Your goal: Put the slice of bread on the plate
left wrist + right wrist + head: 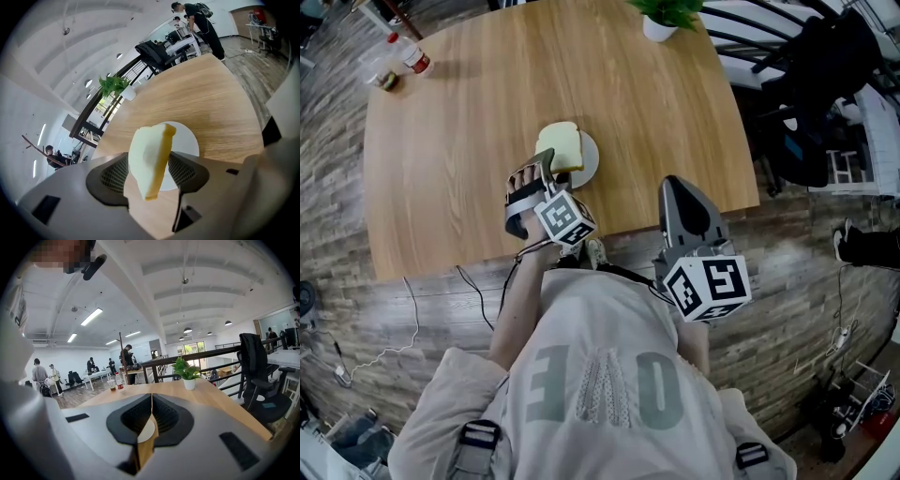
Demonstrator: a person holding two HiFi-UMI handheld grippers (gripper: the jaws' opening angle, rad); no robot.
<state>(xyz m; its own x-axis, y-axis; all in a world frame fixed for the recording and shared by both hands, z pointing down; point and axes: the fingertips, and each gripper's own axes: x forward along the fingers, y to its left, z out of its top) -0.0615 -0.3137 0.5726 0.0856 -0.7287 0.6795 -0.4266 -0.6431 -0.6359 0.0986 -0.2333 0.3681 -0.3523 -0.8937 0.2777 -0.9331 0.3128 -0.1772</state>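
Release step in hand. Left tool (149,174) has its jaws apart, with the slice of bread (151,152) on edge between them, over the white plate (188,140). Right tool (151,416) closed, empty. Next, judged: withdraw left tool clear of the slice.

**Stuff you can't really make out here**

In the head view the slice of bread (561,147) covers most of the plate (590,157), and only its right rim peeks out. The left gripper (539,169) hides its own jaw tips under its body there. The potted plant (661,19) at the far edge is chopped off by the frame. The bottle (413,58) and cup (385,79) at far left are too small to read. In its own view, the right gripper (151,404) shows only a sliver of plate through its closed jaws. The people (91,365) in the far background are tiny.
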